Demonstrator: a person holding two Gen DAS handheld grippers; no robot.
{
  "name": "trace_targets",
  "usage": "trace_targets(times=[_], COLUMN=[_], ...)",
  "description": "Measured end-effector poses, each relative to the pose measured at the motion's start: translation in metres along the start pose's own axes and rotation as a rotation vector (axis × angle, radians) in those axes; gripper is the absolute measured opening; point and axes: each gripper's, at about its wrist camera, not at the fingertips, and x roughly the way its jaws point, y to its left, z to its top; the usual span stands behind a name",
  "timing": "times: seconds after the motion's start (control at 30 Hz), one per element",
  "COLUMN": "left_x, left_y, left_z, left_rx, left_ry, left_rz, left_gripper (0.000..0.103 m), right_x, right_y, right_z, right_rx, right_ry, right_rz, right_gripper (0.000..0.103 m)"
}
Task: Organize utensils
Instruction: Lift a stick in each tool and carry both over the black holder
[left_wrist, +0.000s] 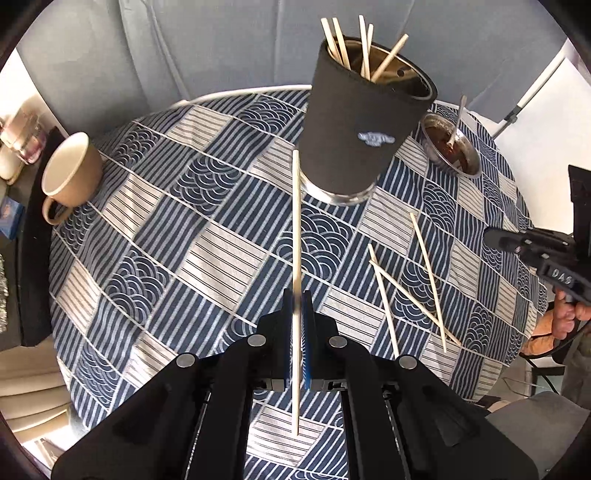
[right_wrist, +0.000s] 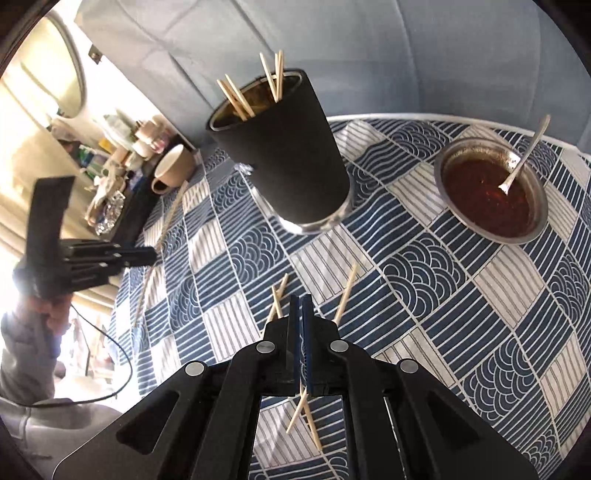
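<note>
Left wrist: mug (left_wrist: 72, 173) (empty) well apart from sauce bowl (left_wrist: 452, 146).

My left gripper (left_wrist: 297, 295) points steeply down, jaws pressed together on a thin wooden chopstick (left_wrist: 296, 221) that runs straight up between the blue pads (left_wrist: 307, 332). My right gripper (right_wrist: 298, 301) also tilts down — jaws closed, and I see nothing pinched between them. In the right wrist view my left hand (right_wrist: 44, 306) wraps the handle — sleeve below it.
</note>
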Motion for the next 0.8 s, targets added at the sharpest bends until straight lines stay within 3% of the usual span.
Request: trace_targets(times=[0.13, 0.23, 0.27, 0.6, 0.8], left_x=[-0.009, -0.012, -0.013, -0.007, -0.006], left_y=[0.003, 0.005, 0.005, 0.020, 0.023], left_z=[0.006, 0.008, 0.008, 0.003, 0.001], left_rx=[-0.006, -0.011, -0.009, -0.041, -0.053], left_ry=[-0.023, -0.031, -0.030, -0.018, -0.021], left_rz=[0.015, 0.023, 0.024, 0.034, 0.021], left_gripper=[0.005, 0.005, 0.005, 0.005, 0.005], right_x=[0.026, 0.046, 0.051, 0.083, 0.094], right_y=[0.000, 0.004, 0.006, 0.003, -0.004], right_z=[-0.003, -0.007, -0.009, -0.013, -0.019], right_rx=[-0.002, -0.019, -0.029, -0.021, 0.028], right_ry=[0.055, 0.095, 0.104, 0.168, 0.211], right_rz=[-0.042, -0.100, -0.108, -0.279, -0.291], right_gripper=[0.007, 0.025, 0.026, 0.026, 0.026])
